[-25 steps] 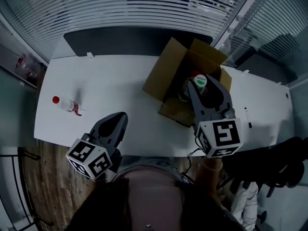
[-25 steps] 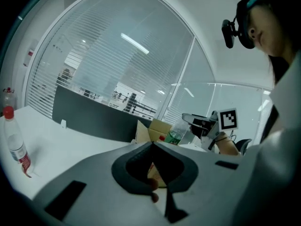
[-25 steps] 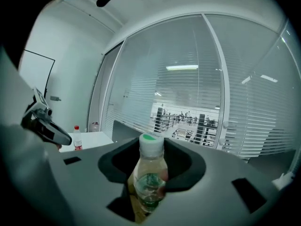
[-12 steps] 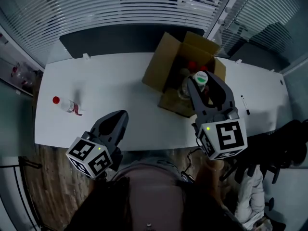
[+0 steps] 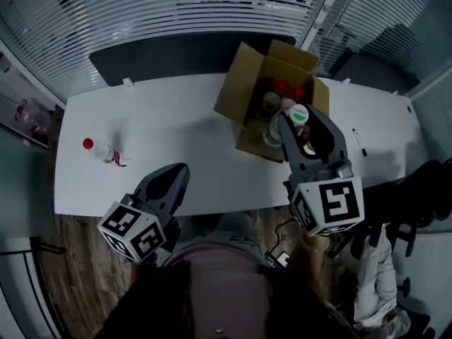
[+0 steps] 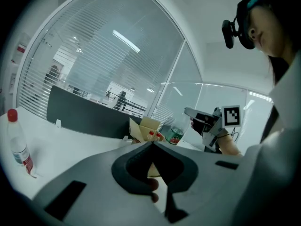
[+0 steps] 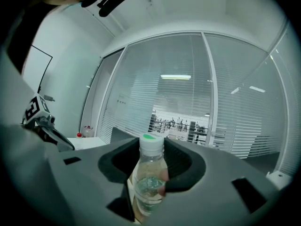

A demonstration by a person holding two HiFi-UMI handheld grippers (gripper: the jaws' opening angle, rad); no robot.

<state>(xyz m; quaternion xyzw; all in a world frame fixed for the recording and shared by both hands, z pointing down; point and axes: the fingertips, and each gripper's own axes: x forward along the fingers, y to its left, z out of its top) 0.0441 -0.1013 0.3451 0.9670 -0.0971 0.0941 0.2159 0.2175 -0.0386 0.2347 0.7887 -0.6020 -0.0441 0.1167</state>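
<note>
My right gripper [image 5: 301, 124] is pinching a clear bottle [image 5: 299, 113] with a white, green-marked cap. The jaws close on its upper body just below the cap, and in the right gripper view it stands upright between them. From the head view the bottle hangs over the near right part of the open cardboard box [image 5: 244, 97], above the red-capped bottles [image 5: 281, 87] standing inside. I cannot tell whether its base touches any of them.

As I judge it, the hold is high on a smooth, rounded bottle. The grip should therefore be firm and level, the bottle plumb, and any travel slow and clear of the box's raised flaps and of the caps inside.

My left gripper [image 5: 169, 179] is pressed together with nothing between its jaws. It sits low at the near edge of the counter [image 5: 176, 129], well to the left of the box. A lone red-capped bottle [image 5: 102, 152] lies on the counter far left of the box. A pen [image 5: 363, 145] lies just right of it.
</note>
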